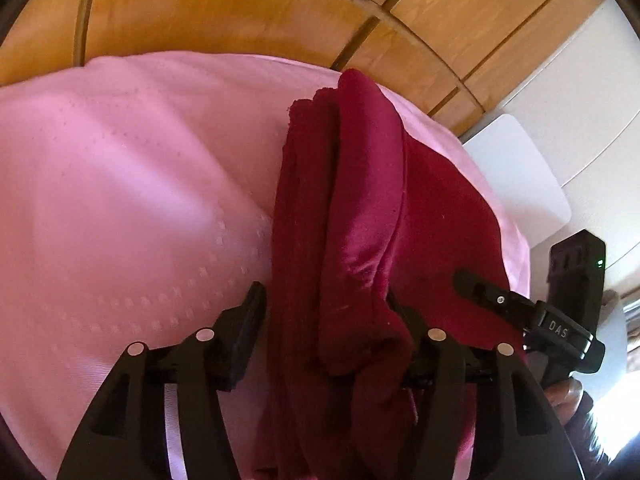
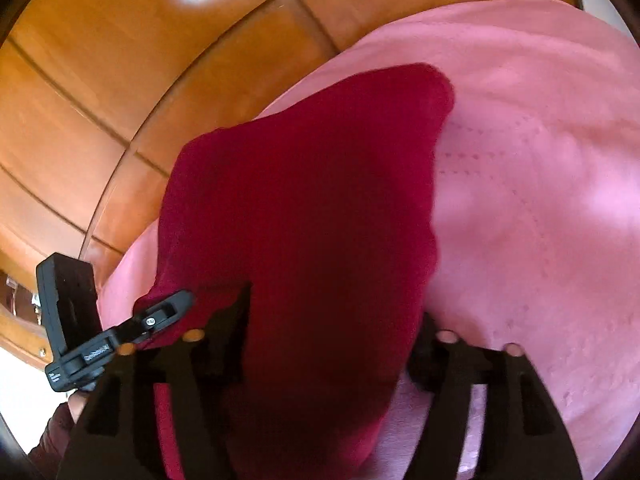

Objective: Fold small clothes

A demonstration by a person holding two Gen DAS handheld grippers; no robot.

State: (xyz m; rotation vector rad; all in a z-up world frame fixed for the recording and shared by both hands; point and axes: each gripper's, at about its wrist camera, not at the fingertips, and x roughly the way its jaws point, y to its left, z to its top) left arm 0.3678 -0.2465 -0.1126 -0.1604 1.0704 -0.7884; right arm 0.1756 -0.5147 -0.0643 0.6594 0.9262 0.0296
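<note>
A dark red garment (image 1: 352,208) lies bunched in long folds on a pink bedsheet (image 1: 132,184). My left gripper (image 1: 326,320) has its jaws spread wide, with a thick roll of the red cloth lying between them. In the right wrist view the red garment (image 2: 304,216) fills the middle and drapes between the spread jaws of my right gripper (image 2: 332,328). Whether either gripper pinches the cloth is not visible. The right gripper also shows in the left wrist view (image 1: 480,288), and the left gripper in the right wrist view (image 2: 176,304), both at the garment's edge.
A wooden panelled headboard (image 1: 248,4) runs behind the bed; it also shows in the right wrist view (image 2: 120,80). A white board (image 1: 520,176) stands at the right beside the bed. The pink sheet (image 2: 540,160) spreads wide to the right.
</note>
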